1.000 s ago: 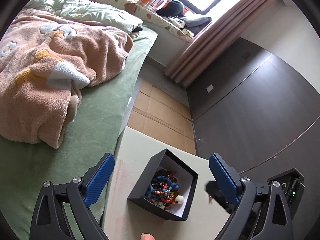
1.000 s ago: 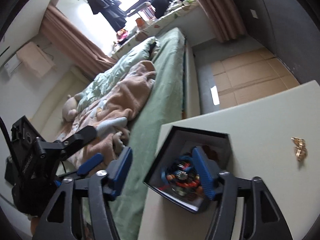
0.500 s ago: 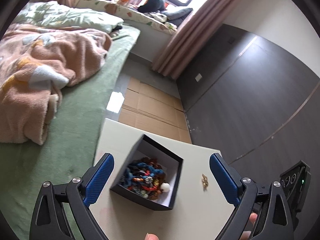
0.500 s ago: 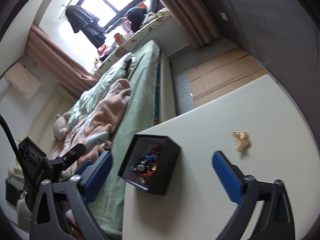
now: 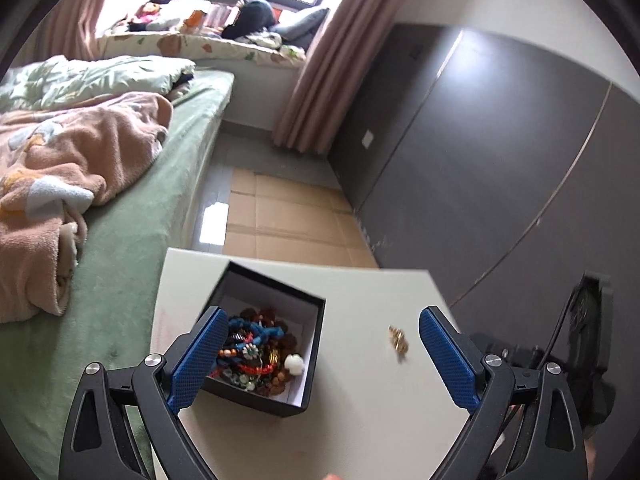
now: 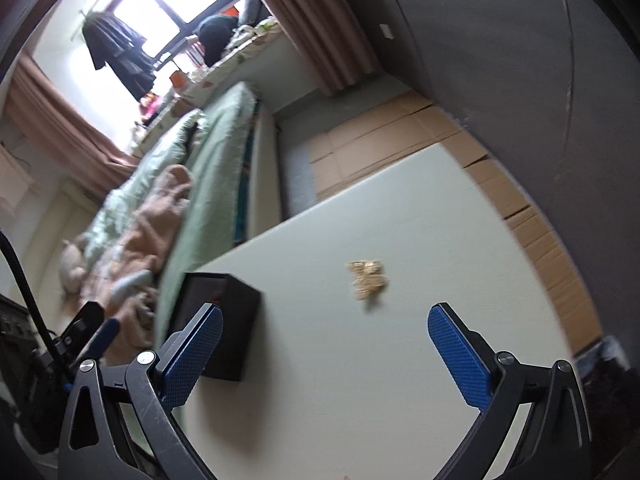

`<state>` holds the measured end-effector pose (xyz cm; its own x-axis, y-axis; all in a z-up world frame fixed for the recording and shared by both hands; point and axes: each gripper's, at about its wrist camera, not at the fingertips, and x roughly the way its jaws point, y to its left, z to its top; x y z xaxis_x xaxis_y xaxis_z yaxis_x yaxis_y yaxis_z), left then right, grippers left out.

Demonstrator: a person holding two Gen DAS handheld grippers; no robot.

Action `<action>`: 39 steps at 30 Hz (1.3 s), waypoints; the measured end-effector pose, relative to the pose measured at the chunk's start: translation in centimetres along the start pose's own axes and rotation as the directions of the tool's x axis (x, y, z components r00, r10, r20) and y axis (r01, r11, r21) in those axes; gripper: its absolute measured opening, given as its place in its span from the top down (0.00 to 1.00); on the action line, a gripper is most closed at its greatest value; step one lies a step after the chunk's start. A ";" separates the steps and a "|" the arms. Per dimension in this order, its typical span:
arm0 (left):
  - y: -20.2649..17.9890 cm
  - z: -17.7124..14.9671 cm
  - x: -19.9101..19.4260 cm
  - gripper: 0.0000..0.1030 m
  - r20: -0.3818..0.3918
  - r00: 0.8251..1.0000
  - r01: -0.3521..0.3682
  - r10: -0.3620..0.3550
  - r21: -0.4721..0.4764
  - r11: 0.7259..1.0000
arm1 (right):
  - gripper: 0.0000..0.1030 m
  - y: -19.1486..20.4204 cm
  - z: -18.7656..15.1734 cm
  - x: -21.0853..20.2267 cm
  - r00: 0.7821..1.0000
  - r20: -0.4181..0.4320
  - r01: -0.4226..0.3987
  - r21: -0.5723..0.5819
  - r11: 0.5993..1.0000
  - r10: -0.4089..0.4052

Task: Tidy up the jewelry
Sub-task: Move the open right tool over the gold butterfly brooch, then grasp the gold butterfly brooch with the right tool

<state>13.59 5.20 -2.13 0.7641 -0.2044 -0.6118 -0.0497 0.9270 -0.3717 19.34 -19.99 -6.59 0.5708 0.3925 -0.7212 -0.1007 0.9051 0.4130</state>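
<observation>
I see my right tool (image 6: 324, 344) with blue pads spread wide, empty | small gold jewelry piece (image 6: 367, 280) lies on the pale desk (image 6: 400, 360) ahead between the pads | black square box (image 6: 224, 328) by left pad, near desk edge

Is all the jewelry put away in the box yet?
Almost. The black box already holds a heap of colorful beads. One small gold piece lies loose on the white table beside the box. Nothing is in hand: the left tongs and right tongs are open and empty. That piece is left.
</observation>
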 end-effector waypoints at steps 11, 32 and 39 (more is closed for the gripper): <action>-2.0 -1.2 4.0 0.06 -0.093 0.991 -0.086 0.099 0.139 0.987 | 0.41 -1.2 0.5 4.1 0.991 -0.104 0.078 -0.062 0.995 -0.085; -0.2 0.2 8.0 0.22 -0.174 0.965 -0.168 0.195 0.155 0.973 | 0.60 -0.1 1.6 10.6 0.956 -0.189 0.188 -0.197 0.962 -0.225; 0.5 0.5 8.0 0.22 -0.181 0.963 -0.177 0.200 0.137 0.975 | 0.76 1.3 1.5 11.0 0.933 -0.167 0.263 -0.284 0.922 -0.318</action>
<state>19.99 4.21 -6.87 0.6096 -0.0678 -0.7898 -0.0954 0.9828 -0.1580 26.77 -14.77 -13.16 0.4284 0.1056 -0.8974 -0.1743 0.9842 0.0326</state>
